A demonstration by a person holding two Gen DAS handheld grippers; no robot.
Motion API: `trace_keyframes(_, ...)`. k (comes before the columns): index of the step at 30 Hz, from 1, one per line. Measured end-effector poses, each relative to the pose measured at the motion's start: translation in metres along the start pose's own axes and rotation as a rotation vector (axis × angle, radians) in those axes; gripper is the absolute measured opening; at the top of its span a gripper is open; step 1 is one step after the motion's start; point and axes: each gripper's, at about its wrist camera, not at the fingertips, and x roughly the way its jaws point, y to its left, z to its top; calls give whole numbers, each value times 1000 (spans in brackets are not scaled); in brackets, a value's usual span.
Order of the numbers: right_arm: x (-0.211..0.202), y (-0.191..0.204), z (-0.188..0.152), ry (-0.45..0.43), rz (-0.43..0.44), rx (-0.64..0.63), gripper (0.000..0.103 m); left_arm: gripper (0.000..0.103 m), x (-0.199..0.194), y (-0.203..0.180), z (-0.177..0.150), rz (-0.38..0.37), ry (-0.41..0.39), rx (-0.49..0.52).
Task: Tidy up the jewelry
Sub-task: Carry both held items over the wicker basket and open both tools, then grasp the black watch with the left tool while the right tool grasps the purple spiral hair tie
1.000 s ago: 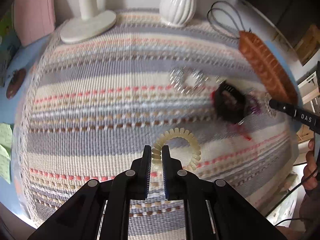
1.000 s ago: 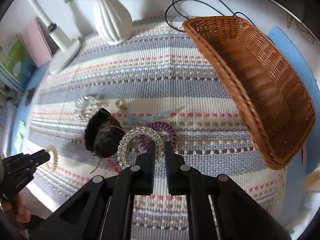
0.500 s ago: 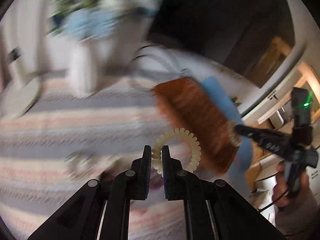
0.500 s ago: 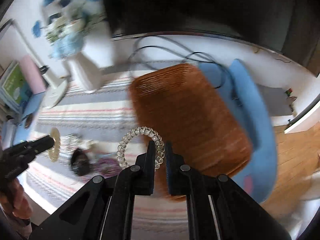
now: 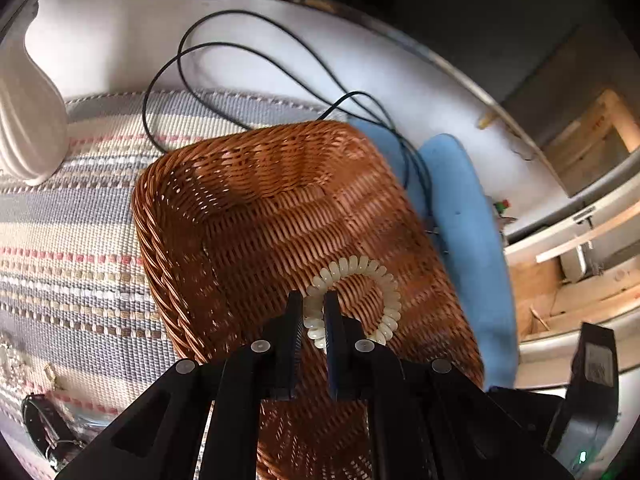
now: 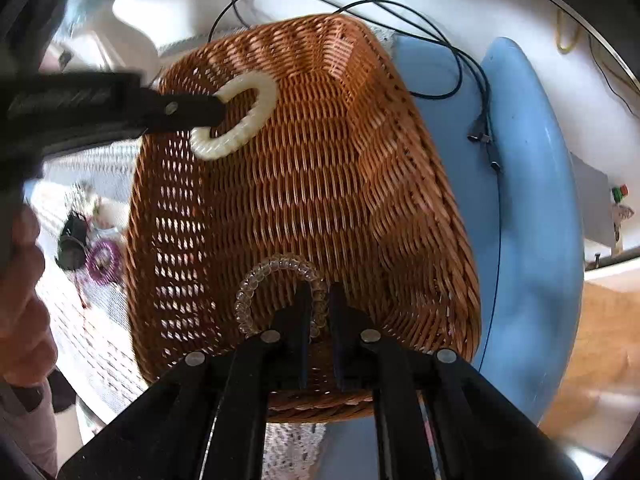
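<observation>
While both coils hang over the wicker basket (image 5: 248, 216), nothing lies inside it yet.
The left gripper (image 5: 313, 316) is clamped on the cream coil (image 5: 390, 292), the right gripper (image 6: 319, 304) on the clear coil (image 6: 248, 292); the purple coil (image 6: 105, 261) and dark piece (image 6: 72, 242) wait left of the basket.

A striped woven mat (image 5: 80, 240) carries the wicker basket (image 5: 256, 216), a white vase (image 5: 28, 120) and loose jewelry (image 6: 104, 258).

A: Basket (image 5: 256, 216)?
B: Woven wicker, rough, semi-glossy brown.
A: Mat (image 5: 72, 248)?
B: Coarse striped cloth, matt.
A: Cream spiral hair tie (image 5: 384, 292)?
B: Smooth plastic; vase (image 5: 28, 128) glossy, ribbed ceramic.
</observation>
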Motion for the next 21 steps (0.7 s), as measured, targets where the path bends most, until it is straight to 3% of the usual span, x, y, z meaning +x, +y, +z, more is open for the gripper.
trace_keyframes(6, 13, 0, 2, 26, 30, -30, 11, 10, 10, -3, -8, 111, 7, 8)
trace_keyframes(12, 18, -1, 0, 25, 38, -30, 12, 11, 15, -9, -16, 136, 2, 23)
trace_keyframes(13, 17, -5, -1, 24, 50, -18, 13, 18, 14, -10, -16, 134, -4, 23)
trace_keyframes(14, 15, -8, -3, 22, 58, -13, 14, 31, 11, -10, -15, 118, -10, 17)
trace_keyframes(16, 10, -14, -5, 8, 66, 3, 17, 42, -1, -11, -15, 64, -40, 1)
trace_keyframes(21, -9, -23, -5, -54, 74, 46, 24, 43, -34, -10, -20, -63, -81, 4)
